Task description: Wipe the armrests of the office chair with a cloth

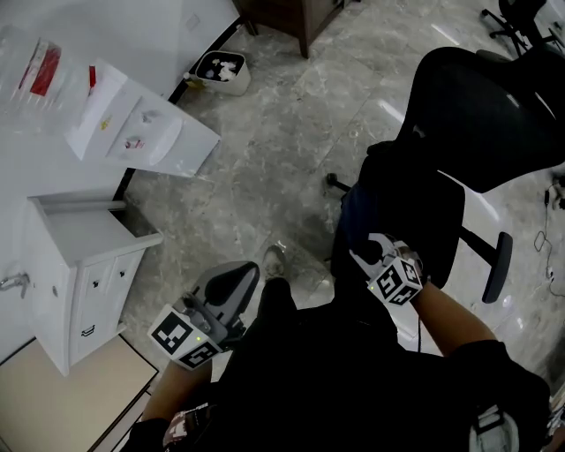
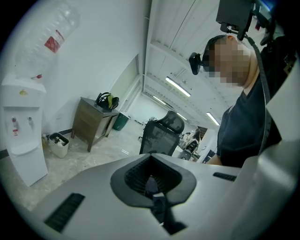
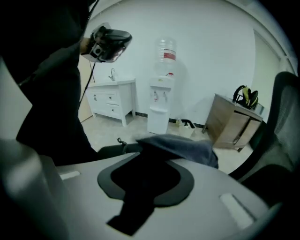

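The black office chair (image 1: 481,115) stands at the right of the head view, one armrest (image 1: 499,265) showing on its far side. A dark blue-grey cloth (image 1: 353,216) lies over the chair's near side. My right gripper (image 1: 375,249) is shut on the cloth there. In the right gripper view the cloth (image 3: 183,146) bunches just beyond the right gripper (image 3: 145,180), lying on a black armrest (image 3: 110,150). My left gripper (image 1: 237,281) hangs low at the left, away from the chair, shut and holding nothing. The left gripper (image 2: 152,183) points up toward the person, with the chair (image 2: 161,136) far behind.
A white water dispenser (image 1: 141,124) and a white cabinet (image 1: 84,265) stand along the left wall. A small bin (image 1: 221,71) and a wooden cabinet (image 1: 296,13) are further back. A chair caster (image 1: 335,181) sits on the marble floor.
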